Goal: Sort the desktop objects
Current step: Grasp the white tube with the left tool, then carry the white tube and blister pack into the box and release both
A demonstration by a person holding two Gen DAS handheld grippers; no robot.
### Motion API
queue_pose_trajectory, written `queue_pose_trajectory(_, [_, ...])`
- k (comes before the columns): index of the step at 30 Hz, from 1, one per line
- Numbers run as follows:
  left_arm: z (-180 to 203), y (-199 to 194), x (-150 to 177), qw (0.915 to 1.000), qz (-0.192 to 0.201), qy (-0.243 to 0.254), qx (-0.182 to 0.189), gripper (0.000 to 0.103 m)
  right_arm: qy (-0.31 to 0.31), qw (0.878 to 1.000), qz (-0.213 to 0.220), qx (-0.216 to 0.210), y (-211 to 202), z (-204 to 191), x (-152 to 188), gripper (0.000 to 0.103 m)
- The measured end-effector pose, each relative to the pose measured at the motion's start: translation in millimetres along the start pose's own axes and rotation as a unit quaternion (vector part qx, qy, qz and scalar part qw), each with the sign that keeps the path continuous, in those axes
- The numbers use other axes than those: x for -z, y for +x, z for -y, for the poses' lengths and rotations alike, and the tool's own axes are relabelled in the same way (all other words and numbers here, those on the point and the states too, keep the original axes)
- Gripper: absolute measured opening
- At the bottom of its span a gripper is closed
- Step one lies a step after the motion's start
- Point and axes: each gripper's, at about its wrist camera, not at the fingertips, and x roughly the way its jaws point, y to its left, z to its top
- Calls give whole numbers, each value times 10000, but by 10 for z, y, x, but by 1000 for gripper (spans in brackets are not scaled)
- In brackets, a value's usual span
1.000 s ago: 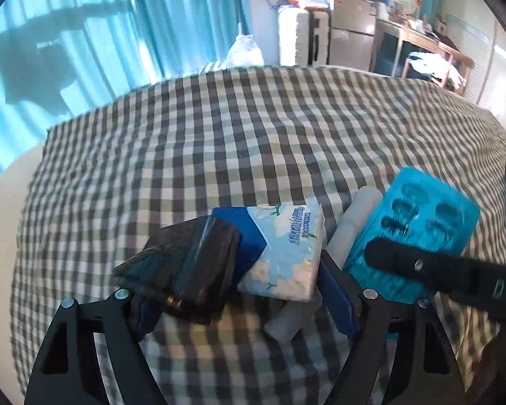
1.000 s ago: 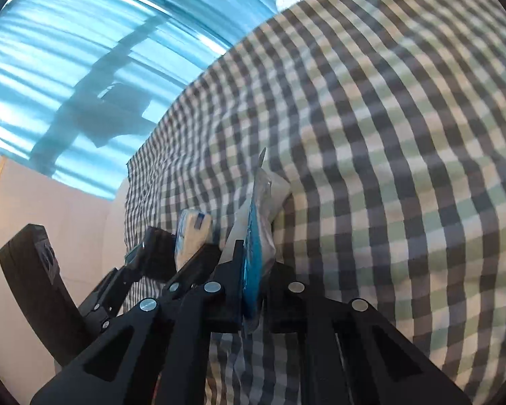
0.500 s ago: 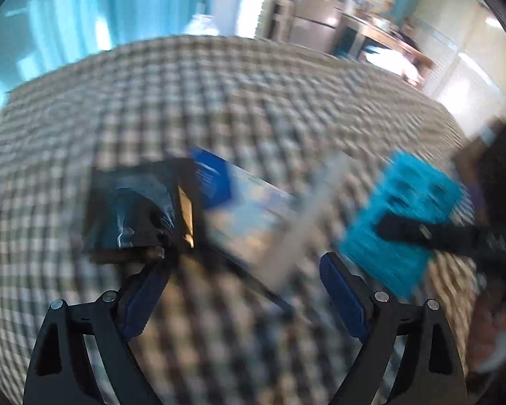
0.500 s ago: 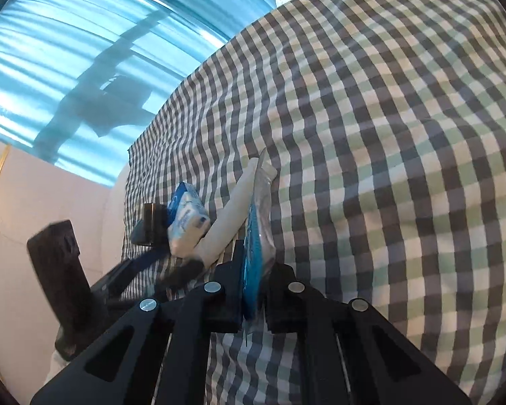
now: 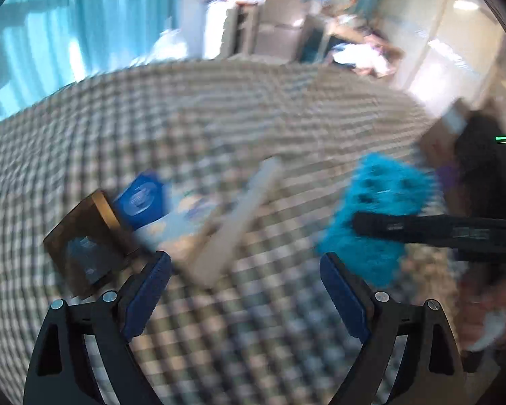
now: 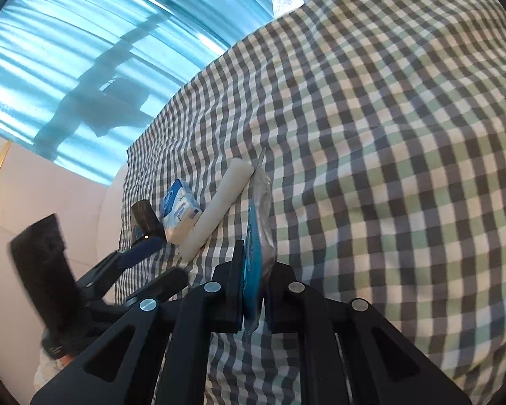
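1. The right gripper (image 6: 253, 290) is clamped on a flat teal packet in clear plastic wrap (image 6: 258, 222); its black jaws pinch the packet edge-on, near its lower end, and the rest sticks out forward past the fingertips.
2. In the left wrist view the same packet (image 5: 381, 216) shows as a blurred teal slab with one black finger of the right gripper (image 5: 421, 227) across it, raised over the cloth to the right.
3. The left gripper (image 5: 243, 290) stands wide apart with nothing between its blue pads (image 5: 148, 290); only checked cloth lies between them.
4. Just ahead of the left gripper three things lie in a row, close together: a dark brown boxy case (image 5: 87, 243) on the left, a blue-and-white soft pack of tissues (image 5: 158, 209) in the middle, and a long white cylinder (image 5: 243, 222) on the right.
5. From the right wrist view the white cylinder (image 6: 219, 207) lies just beside the held packet, the tissue pack (image 6: 180, 214) touches its far side, and the dark case (image 6: 146, 217) sits beyond that.
6. Everything rests on a green, grey and white checked tablecloth (image 6: 388, 135).
7. Turquoise curtains (image 6: 101, 50) hang behind the table.
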Motion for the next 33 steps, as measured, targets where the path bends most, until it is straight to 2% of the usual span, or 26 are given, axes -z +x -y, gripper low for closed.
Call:
queue_pose_trajectory(3, [138,49,-125,9985,135,287,436,92,45,10000,66,17,-40,42,-15,9])
queue_pose_trajectory(5, [135,211,-200,9980,50,417,467,92,128,9999,72,1,-54,69,-19,9])
queue_pose_trajectory(9, [42,621,-377,9976,-328,548,264,92,189,9998,87,42,-130,168,3,9])
queue_pose_trajectory(11, [12,785,-432,9962,-503,704,-31,92,244,9996,102,27,-165,250,17,9])
queue_pose_trajectory(13, [90,915,-380,9948,-565,781,-320,87,318,9994,127,-3,-179,303,26,9])
queue_pose_trajectory(14, [92,932,-379,9952,-562,717,-346,84,362,9993,96,6,-176,336,28,9])
queue_pose_trajectory(15, [78,909,-402,9962,-490,591,-424,62,378,9992,90,21,-178,354,32,9])
queue_pose_trajectory(16, [114,922,-420,9970,-426,451,-456,25,381,9992,85,1,-185,368,36,9])
queue_pose_trajectory(17, [82,878,-421,9980,-389,241,-431,16,366,9993,83,-2,-191,363,43,9])
queue_pose_trajectory(19, [24,835,-415,9982,-420,-196,-382,17,304,9995,105,23,-216,349,46,9])
queue_pose_trajectory(22, [100,804,-336,9952,-531,-407,-713,17,267,9996,93,4,-266,299,55,9])
queue_pose_trajectory(26, [549,799,-250,9923,-614,-563,-920,17,76,9998,161,104,-452,135,86,9])
queue_pose_trajectory(29, [977,678,-272,9846,-450,-404,-1641,17,-245,9989,229,336,-670,-6,140,9])
queue_pose_trajectory(33, [1367,481,-242,9855,-168,-795,-1490,17,-472,9970,359,491,-1014,-118,251,9])
